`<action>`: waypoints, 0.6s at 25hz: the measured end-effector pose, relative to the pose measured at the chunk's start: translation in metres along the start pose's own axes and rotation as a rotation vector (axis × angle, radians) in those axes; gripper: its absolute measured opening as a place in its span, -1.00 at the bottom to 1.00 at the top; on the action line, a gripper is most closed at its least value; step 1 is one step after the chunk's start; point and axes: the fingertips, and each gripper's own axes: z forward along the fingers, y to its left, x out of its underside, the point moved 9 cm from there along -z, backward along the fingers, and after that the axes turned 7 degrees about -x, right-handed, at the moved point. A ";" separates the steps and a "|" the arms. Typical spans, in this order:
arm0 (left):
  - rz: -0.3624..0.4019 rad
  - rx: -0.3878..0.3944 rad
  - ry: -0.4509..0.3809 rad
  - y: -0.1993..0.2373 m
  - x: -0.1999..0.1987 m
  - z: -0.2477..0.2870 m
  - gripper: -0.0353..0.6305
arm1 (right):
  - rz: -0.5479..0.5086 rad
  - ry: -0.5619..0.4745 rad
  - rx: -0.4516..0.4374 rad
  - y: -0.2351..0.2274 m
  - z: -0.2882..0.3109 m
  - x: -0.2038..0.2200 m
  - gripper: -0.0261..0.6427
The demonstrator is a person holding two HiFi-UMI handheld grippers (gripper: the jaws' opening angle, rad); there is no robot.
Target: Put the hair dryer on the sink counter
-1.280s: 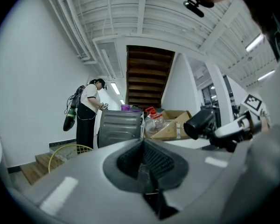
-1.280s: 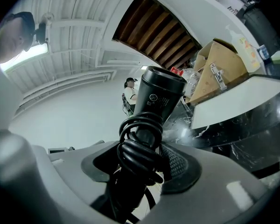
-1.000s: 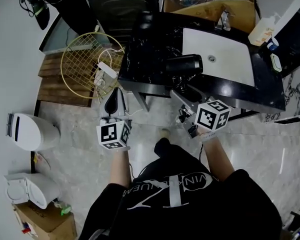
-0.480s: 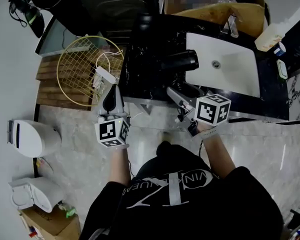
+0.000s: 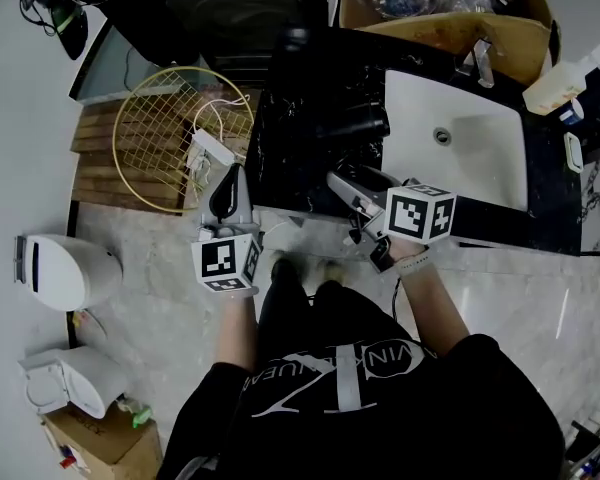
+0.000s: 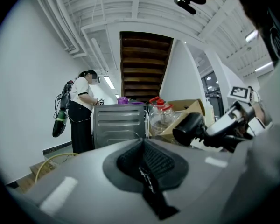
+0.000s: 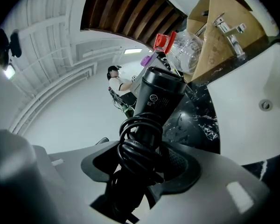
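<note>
The right gripper (image 7: 140, 169) jaws clamp the hair dryer (image 7: 158, 94) by its handle, which is wrapped in coiled black cord (image 7: 137, 143). Its barrel hangs over the black marbled surface (image 5: 300, 158) near the front edge, just left of the white basin (image 5: 480, 148). The smooth, rigid plastic is likely barrel-heavy, and the cord aids purchase. The left gripper (image 6: 144, 164) jaws meet, empty.

Black stone table (image 5: 290, 168) veined with white, holding a white rectangular basin (image 5: 480, 158). Above the table, a glossy black plastic hair dryer (image 7: 157, 97) with coiled black cord. The right gripper (image 7: 141, 163) and left gripper (image 6: 144, 163) are grey with black ribbed pads, their cubes white with black square markers. Beside the table, a gold wire round basket (image 5: 170, 128) on brown wooden slats (image 5: 95, 163); pale grey marbled floor (image 5: 140, 268).
</note>
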 end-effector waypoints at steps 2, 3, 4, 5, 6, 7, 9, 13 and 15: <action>-0.008 0.013 0.002 0.011 -0.001 0.007 -0.89 | 0.019 -0.009 0.005 0.003 0.011 -0.003 -0.12; -0.014 0.022 0.004 0.016 -0.001 0.013 -0.89 | 0.029 -0.015 0.014 0.003 0.016 -0.004 -0.12; -0.019 0.033 0.004 0.021 -0.002 0.021 -0.89 | 0.040 -0.021 0.025 0.002 0.021 -0.007 -0.12; -0.022 0.046 0.004 0.025 -0.002 0.030 -0.89 | 0.050 -0.029 0.035 0.000 0.027 -0.010 -0.12; -0.023 0.061 0.004 0.029 -0.002 0.040 -0.89 | 0.061 -0.036 0.042 -0.001 0.033 -0.014 -0.12; -0.023 0.078 0.003 0.032 -0.003 0.050 -0.89 | 0.073 -0.042 0.045 -0.001 0.040 -0.018 -0.12; -0.019 0.118 0.000 0.038 -0.005 0.069 -0.89 | 0.099 -0.048 0.050 -0.002 0.053 -0.024 -0.12; -0.012 0.195 -0.007 0.048 -0.015 0.109 -0.89 | 0.139 -0.047 0.082 -0.009 0.080 -0.038 -0.12; -0.011 0.219 -0.011 0.054 -0.017 0.125 -0.89 | 0.165 -0.059 0.087 -0.012 0.094 -0.044 -0.12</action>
